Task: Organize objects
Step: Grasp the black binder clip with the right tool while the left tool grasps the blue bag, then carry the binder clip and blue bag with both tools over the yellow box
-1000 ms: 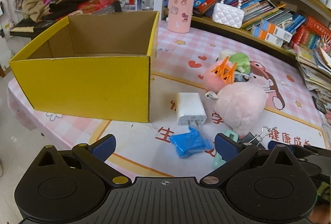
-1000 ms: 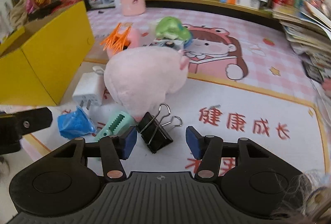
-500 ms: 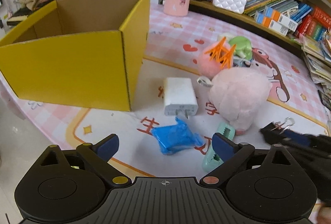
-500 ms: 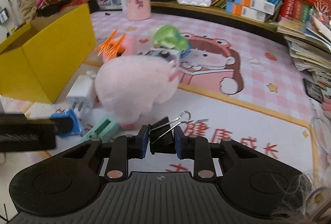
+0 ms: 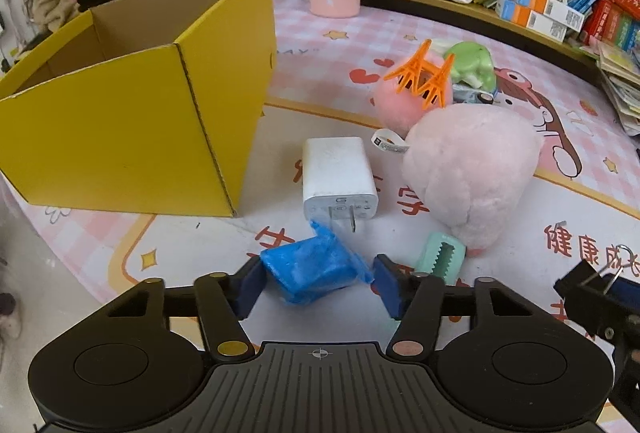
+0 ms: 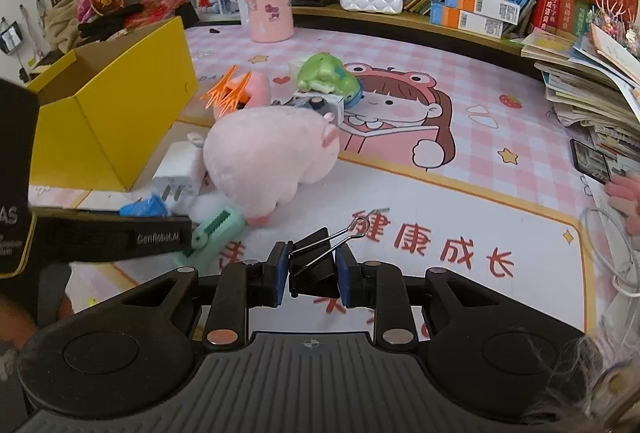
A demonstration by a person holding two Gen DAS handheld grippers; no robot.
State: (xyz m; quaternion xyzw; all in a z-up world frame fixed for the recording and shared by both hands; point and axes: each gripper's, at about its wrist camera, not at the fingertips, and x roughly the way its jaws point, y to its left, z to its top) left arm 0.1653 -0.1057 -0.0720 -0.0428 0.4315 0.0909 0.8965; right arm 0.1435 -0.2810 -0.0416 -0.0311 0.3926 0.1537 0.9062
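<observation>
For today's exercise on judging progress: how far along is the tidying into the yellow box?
Done: nothing visible; what shows of the yellow box interior is bare. In hand: the right gripper clamps the black binder clip; the left gripper has open jaws around the blue wrapped item. Left: white charger, pink plush, mint clip, orange claw clip, green toy.

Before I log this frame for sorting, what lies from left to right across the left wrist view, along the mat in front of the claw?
yellow box → white charger → pink plush → black binder clip, held at the right edge.
</observation>
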